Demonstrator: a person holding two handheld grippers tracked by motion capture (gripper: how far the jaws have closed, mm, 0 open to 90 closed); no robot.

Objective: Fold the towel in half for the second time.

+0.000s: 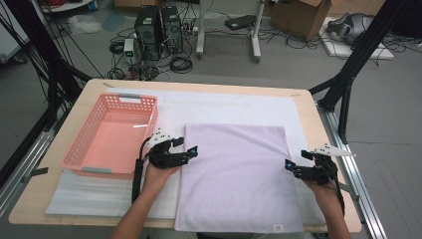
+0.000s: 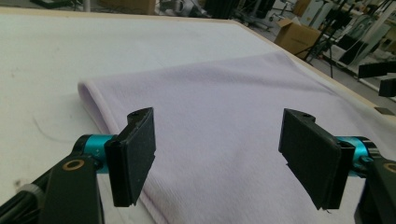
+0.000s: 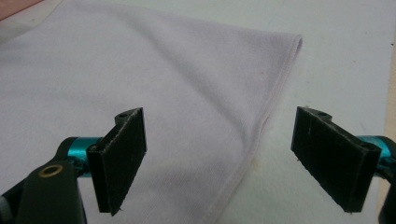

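the high view gives the whole layout: a pale lilac towel (image 1: 238,177) lies flat and square on a white mat (image 1: 224,107) that covers the wooden table (image 1: 318,124), with a pink basket (image 1: 112,134) standing on the mat to the towel's left. the left gripper (image 1: 191,151) sits at the towel's left edge, between basket and cloth, and the right gripper (image 1: 288,164) at the towel's right edge, each held in a hand that comes in from the near side. this view also shows the small label at the towel's near hem and the floor beyond the table, with computer towers (image 1: 159,30) and a cardboard box (image 1: 301,15). the left gripper view adds what the high view cannot resolve: the left gripper (image 2: 217,158) has its jaws spread wide with nothing pinched, the towel (image 2: 224,116) passing beneath them, and the cloth's far left corner curls up slightly off the mat. the right gripper view shows the right gripper (image 3: 217,161) likewise wide apart and empty, its jaws straddling the stitched hem of the towel (image 3: 140,74), which runs away to a rounded corner. bare mat lies outside both hems, narrower on the basket side; the near and far edges of the towel are unobstructed.
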